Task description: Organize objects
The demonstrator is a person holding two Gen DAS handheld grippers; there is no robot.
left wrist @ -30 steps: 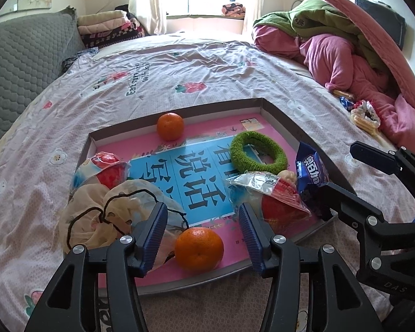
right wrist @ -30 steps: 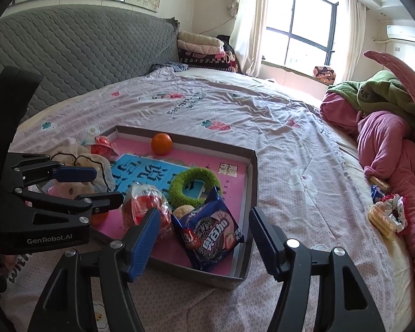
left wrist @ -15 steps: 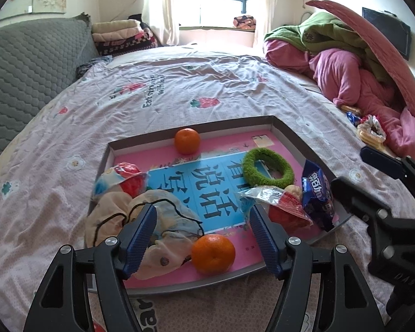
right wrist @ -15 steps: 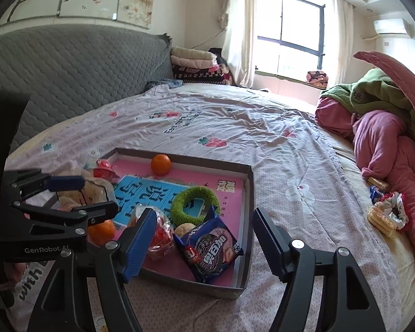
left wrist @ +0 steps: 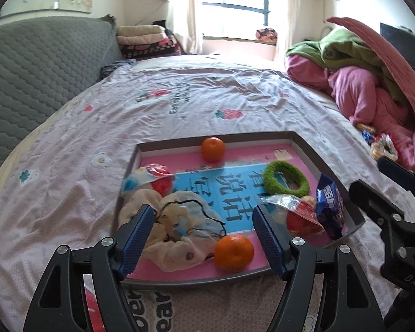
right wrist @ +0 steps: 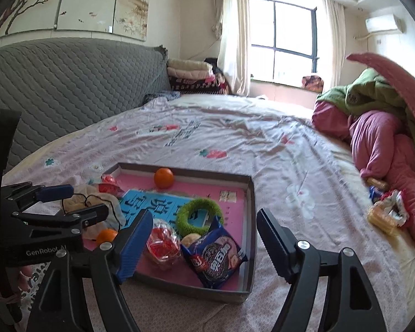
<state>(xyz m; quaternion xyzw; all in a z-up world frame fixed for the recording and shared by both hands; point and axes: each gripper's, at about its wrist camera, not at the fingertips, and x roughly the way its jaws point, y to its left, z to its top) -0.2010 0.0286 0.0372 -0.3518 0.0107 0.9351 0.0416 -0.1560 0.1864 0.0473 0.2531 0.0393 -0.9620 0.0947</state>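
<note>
A shallow grey tray (left wrist: pixel 215 139) (right wrist: pixel 185 286) with a pink floor lies on the bed. In it are two oranges (left wrist: pixel 233 253) (left wrist: pixel 213 149), a green ring (left wrist: pixel 271 179) (right wrist: pixel 184 220), a blue cookie pack (left wrist: pixel 329 210) (right wrist: pixel 217 257), a red snack in clear wrap (left wrist: pixel 298 218) (right wrist: pixel 163 244) and a cloth pouch (left wrist: pixel 177 235) with a black cord. My left gripper (left wrist: pixel 202 213) hovers over the tray's near left corner, jaws opening, touching nothing. My right gripper (right wrist: pixel 204 215) hangs over the near right corner, jaws also opening, nothing between them.
A second wrapped red snack (left wrist: pixel 149 177) lies at the tray's left wall. Pink and green bedding (left wrist: pixel 359 91) (right wrist: pixel 379 130) is piled at the right, with loose snack packets (right wrist: pixel 387 213) beside it. A grey quilted headboard (left wrist: pixel 27 77) runs along the left.
Both grippers' jaws have widened. The left gripper has risen and drawn back from the near orange, which lay between its fingers. The right gripper has stayed in place and tilted up a little.
</note>
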